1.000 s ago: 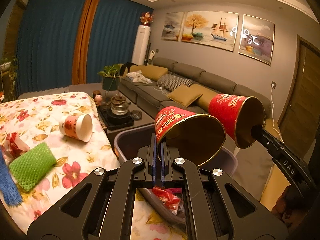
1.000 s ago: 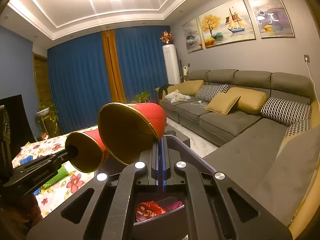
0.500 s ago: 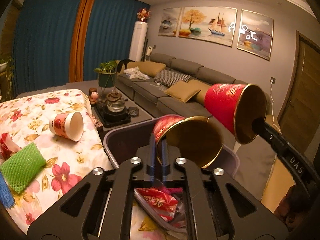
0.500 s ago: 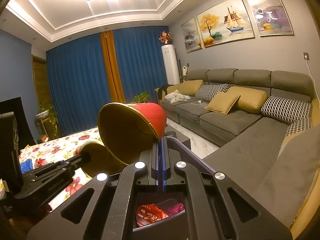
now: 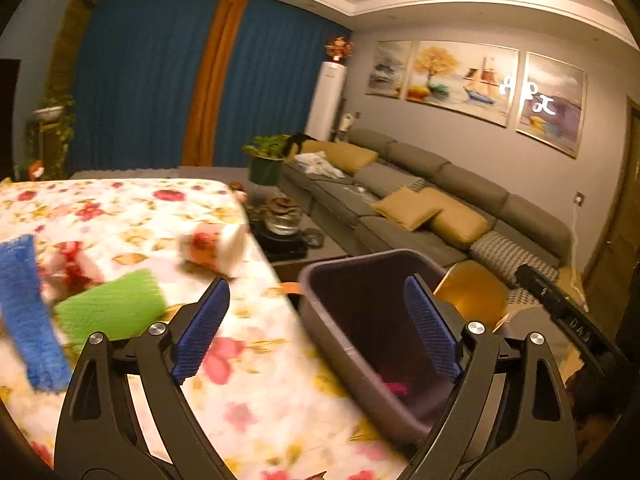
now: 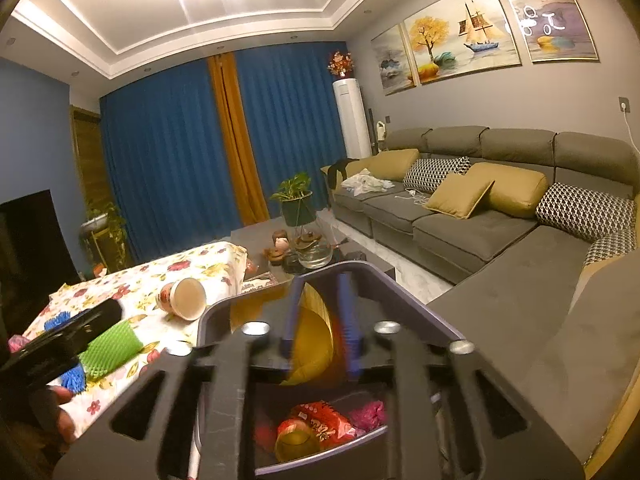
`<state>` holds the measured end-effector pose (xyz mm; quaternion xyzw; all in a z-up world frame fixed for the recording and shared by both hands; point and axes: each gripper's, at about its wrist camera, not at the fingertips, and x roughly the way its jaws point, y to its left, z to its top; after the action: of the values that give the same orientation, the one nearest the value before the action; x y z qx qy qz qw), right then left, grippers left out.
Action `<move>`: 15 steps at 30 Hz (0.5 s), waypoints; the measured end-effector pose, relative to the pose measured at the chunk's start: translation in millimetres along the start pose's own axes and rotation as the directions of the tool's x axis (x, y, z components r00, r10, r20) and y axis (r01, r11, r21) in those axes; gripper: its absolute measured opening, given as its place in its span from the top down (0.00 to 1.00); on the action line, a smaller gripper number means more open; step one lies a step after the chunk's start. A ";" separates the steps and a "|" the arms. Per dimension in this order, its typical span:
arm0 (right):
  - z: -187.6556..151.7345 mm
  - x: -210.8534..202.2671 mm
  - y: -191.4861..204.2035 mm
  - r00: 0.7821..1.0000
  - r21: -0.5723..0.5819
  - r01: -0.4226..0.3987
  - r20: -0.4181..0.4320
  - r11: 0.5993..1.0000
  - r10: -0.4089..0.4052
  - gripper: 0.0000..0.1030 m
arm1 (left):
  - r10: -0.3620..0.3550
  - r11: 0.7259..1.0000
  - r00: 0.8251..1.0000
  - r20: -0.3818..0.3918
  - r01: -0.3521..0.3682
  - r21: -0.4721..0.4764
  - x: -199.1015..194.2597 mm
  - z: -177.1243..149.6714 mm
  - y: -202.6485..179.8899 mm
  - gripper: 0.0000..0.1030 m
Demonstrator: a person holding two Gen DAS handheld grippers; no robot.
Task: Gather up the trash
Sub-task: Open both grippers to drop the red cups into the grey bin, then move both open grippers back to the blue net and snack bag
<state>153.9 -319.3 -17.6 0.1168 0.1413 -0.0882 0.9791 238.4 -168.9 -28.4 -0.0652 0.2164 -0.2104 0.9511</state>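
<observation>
Since the earlier frames, our left gripper has let go of its red-and-gold paper cup and swung left toward the table; its blue fingers now stand wide apart and hold nothing. A red cup lies at the bottom of the grey bin, beside a pink scrap. Our right gripper hangs over the bin with a gold-lined cup between its fingers; motion blur hides whether they grip it or have just parted, so we cannot tell. On the flowered table, trash remains: a tipped white cup in the middle, near the right edge beside the bin, a green foam net nearer us, a blue one at the left, and a red wrapper between them. Risks, as we judge them: the light, rounded cup may roll off that edge if one finger nudges it before both close; the soft nets may slip from a shallow pinch; and the right-hand cup, released off-centre, may strike the bin rim and fall to the floor. The left view is blurred, so the exact gap between cup and edge is uncertain.
</observation>
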 end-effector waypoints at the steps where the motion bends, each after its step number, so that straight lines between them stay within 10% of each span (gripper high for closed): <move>1: 0.6 -0.8 0.5 1.000 0.001 -0.001 0.003 1.000 0.001 0.63 | 0.014 1.000 1.000 0.004 -0.014 0.001 -2.9 0.6 2.7 0.15; 15: -2.2 -3.6 42.4 0.997 -0.033 -0.072 0.009 0.997 0.073 0.31 | 0.340 0.940 0.939 0.059 -0.337 -0.057 -68.3 -5.3 108.1 0.15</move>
<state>158.6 -277.6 -10.0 0.1056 0.1332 -0.0510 0.9841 220.4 -42.2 -30.2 -0.0558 0.1965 -0.0365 0.9782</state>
